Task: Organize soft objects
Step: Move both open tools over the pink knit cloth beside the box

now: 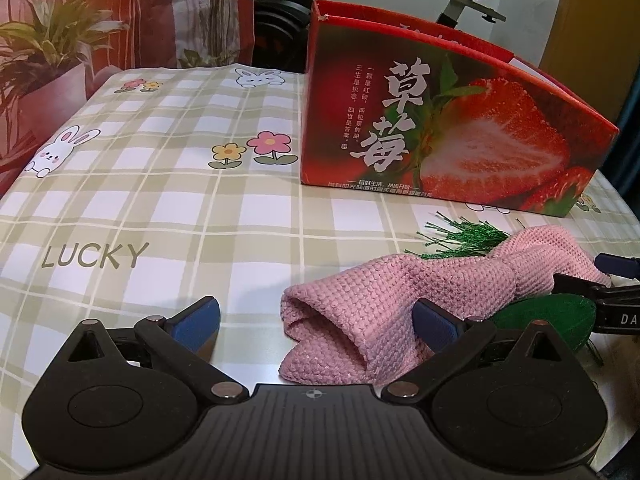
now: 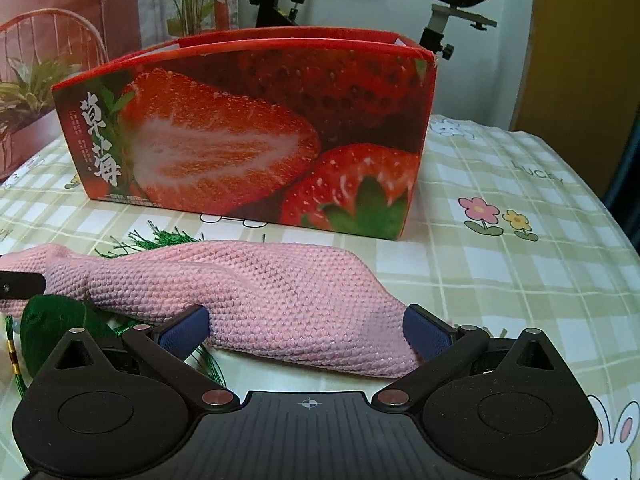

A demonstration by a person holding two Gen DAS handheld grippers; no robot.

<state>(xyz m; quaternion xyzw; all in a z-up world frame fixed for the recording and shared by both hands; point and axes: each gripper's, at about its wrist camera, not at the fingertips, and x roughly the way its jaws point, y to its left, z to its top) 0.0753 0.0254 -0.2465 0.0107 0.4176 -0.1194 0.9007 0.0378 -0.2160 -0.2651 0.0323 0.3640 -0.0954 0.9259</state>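
A pink crocheted pouch lies limp across a surface covered by a green-and-white checked cloth printed with rabbits and flowers, just in front of an open-topped red strawberry box that stands at the far side. In the right wrist view the right gripper has its blue-padded fingers spread wide on either side of the pouch's broad near end, close to the yarn but not pinching it. In the left wrist view the left gripper is also spread apart, its right finger beside the pouch's open folded mouth and its left finger over bare cloth. A dark green leaf-shaped piece with loose green tassel threads lies partly under the pouch's narrow end. The pouch looks light, soft and floppy, so it will likely sag and fold when lifted from one point; the knit texture should give the pads good friction. A pinch across the thick middle, or one hold at each end, seems the steadiest choice. The tassel threads could snag and drag along
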